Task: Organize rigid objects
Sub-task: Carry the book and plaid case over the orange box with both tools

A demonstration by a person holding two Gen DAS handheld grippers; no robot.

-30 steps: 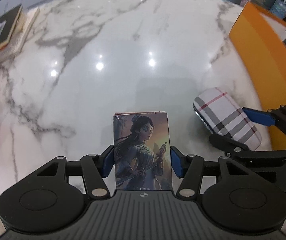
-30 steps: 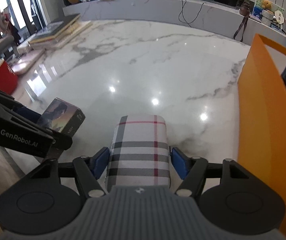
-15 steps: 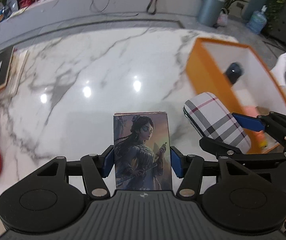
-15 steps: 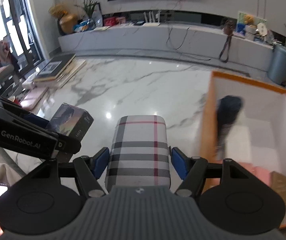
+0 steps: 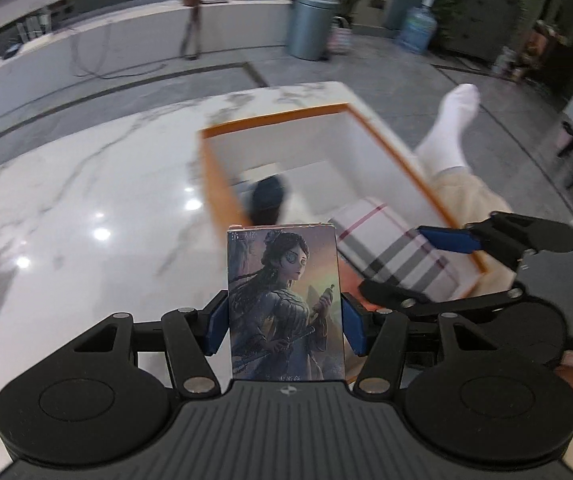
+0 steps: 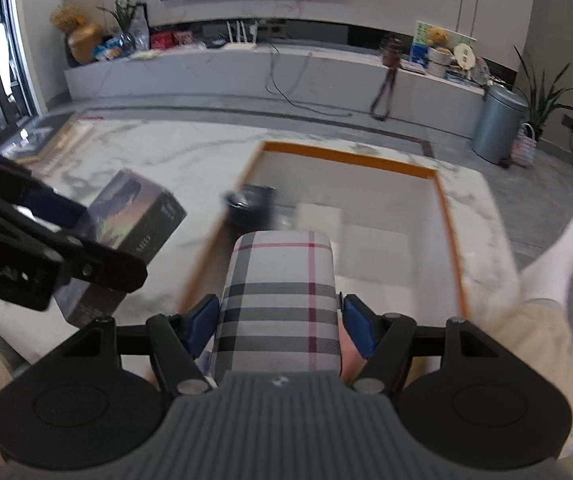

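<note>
White marble table (image 6: pixel 174 160) is carrying one orange-rimmed box (image 6: pixel 350 157) with white inner walls. Two things are being carried: one illustrated card box (image 5: pixel 284 304) and one plaid case (image 6: pixel 280 300). One dark blurred object (image 6: pixel 248 208) is lying inside the box near its corner. Beyond the table, one grey bin (image 6: pixel 496 124) is standing, and a person's white-socked foot (image 6: pixel 566 248) is showing past the box rim. Left gripper (image 5: pixel 284 326) is clamping the card box between its blue pads, beside the box wall. Right gripper (image 6: pixel 280 326) is gripping the plaid case, partly spread, over the box.
</note>
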